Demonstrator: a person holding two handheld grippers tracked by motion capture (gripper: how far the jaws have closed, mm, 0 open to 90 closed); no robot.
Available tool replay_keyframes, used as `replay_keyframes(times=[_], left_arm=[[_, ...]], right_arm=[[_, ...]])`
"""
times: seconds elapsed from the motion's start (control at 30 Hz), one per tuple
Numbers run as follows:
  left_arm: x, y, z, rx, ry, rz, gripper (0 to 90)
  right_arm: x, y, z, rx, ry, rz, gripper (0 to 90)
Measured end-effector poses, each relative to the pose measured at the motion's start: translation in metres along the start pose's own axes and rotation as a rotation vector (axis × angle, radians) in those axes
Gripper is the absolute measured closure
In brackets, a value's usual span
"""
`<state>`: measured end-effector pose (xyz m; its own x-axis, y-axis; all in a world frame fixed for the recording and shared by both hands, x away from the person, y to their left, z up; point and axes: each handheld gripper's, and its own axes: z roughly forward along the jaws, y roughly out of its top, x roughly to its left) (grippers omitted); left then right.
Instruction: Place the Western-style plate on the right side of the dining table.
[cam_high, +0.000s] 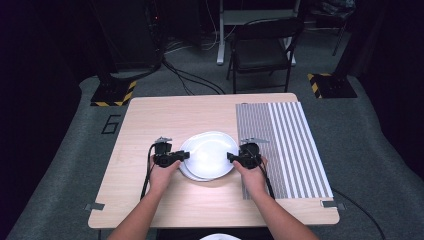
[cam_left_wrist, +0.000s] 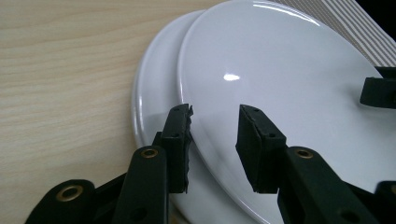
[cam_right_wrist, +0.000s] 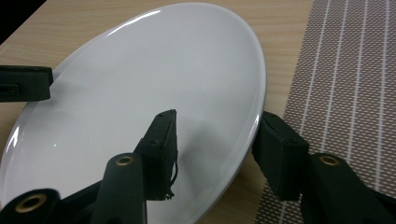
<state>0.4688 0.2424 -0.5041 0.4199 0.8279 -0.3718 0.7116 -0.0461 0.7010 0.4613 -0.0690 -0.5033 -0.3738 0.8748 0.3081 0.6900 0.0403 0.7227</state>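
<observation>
In the left gripper view we see the left gripper (cam_left_wrist: 214, 140) from behind its two black jaws, which stand apart with a gap between them. The edge of the upper white plate (cam_left_wrist: 280, 84) passes into this gap: one jaw is below its rim and the other is over its top surface. We cannot tell if the pads already touch it. A lower white plate (cam_left_wrist: 152, 93) lies under it and shows at the left side, shifted a little. Both rest on the light wooden table (cam_left_wrist: 60, 70). At the right edge the black jaw of the other gripper (cam_left_wrist: 379, 91) reaches onto the upper plate. A striped placemat (cam_left_wrist: 362, 23) appears at the top right corner.
</observation>
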Motion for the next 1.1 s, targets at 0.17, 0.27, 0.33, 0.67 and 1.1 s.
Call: replay_keyframes(times=[0.17, 0.27, 0.33, 0.67, 1.1], left_arm=[[-0.007, 0.000, 0.007, 0.005, -0.014, 0.014, 64.6], [-0.009, 0.001, 0.009, 0.004, -0.027, 0.005, 64.5], [-0.010, 0.001, 0.011, 0.003, -0.041, -0.003, 64.2], [-0.015, 0.002, 0.017, -0.012, -0.059, 0.003, 64.3], [-0.020, 0.004, 0.022, -0.010, -0.082, 0.011, 64.3]], right_arm=[[-0.008, 0.003, -0.006, -0.012, -0.018, 0.007, 50.1], [-0.010, 0.004, -0.007, -0.019, -0.021, 0.007, 50.0], [-0.012, 0.005, -0.009, -0.020, -0.031, 0.005, 50.0], [-0.018, 0.008, -0.017, -0.030, -0.046, 0.008, 50.0], [-0.024, 0.009, -0.023, -0.039, -0.057, 0.002, 50.2]])
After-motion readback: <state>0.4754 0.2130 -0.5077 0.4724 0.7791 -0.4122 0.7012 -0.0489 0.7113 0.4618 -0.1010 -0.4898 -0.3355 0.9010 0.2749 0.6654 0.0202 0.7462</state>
